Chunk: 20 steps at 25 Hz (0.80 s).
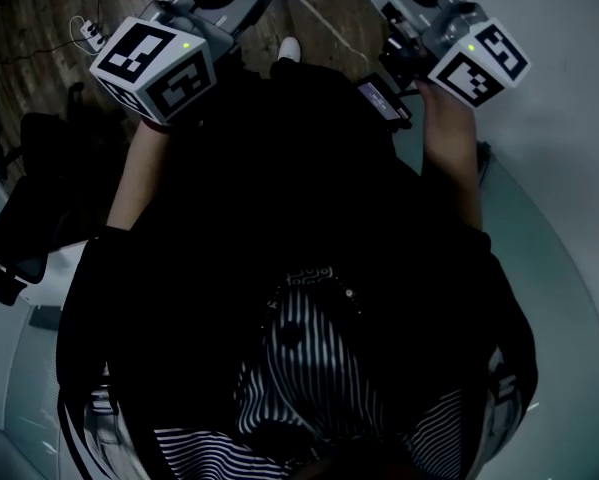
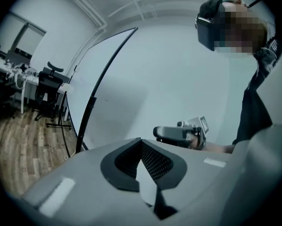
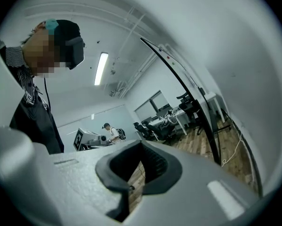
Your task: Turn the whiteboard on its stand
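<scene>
Jaws of our left gripper (image 2: 141, 146) and right gripper (image 3: 141, 147) stand fully closed with nothing between them, while we hold both near the whiteboard (image 2: 145, 79).

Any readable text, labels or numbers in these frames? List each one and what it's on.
None can be read.
Left marker cube and right marker cube: black-and-white square codes only, no letters or digits.
Print on the person's dark top: too small and dim to read.
</scene>
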### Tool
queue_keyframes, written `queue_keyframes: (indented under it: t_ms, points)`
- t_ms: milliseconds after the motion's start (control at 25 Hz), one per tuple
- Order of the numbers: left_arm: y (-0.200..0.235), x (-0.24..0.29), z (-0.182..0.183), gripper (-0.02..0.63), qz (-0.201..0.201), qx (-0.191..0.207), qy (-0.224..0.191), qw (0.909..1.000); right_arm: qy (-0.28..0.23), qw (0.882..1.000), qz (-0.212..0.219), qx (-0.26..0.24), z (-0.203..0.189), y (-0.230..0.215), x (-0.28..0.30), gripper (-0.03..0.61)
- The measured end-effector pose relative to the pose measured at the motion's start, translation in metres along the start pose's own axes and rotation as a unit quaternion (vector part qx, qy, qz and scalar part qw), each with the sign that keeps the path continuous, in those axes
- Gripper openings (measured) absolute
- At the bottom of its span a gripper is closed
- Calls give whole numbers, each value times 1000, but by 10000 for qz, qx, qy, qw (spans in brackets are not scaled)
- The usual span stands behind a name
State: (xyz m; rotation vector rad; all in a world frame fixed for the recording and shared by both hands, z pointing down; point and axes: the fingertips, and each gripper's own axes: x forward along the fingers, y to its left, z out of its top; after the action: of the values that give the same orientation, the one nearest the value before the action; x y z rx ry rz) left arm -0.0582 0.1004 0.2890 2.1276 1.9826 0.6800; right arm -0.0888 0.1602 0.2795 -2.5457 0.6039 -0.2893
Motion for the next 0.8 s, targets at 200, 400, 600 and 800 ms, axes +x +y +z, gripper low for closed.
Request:
queue_keyframes:
  t_ms: [200, 400, 600, 800]
  points:
    - [11, 18, 4, 0, 160, 205, 111, 9996, 440, 9968, 60, -668, -10, -2, 19, 2]
    - [46, 12, 17, 0, 94, 98, 52, 9999, 707, 9945, 252, -737, -12, 3, 64, 2]
    - [81, 23, 11, 0, 140, 197, 70, 9997, 737, 9936, -92, -846, -14, -23, 67, 2]
    - [140, 43, 73, 0, -47, 225, -103, 9997, 864, 9920, -411, -820, 32, -67, 113, 2]
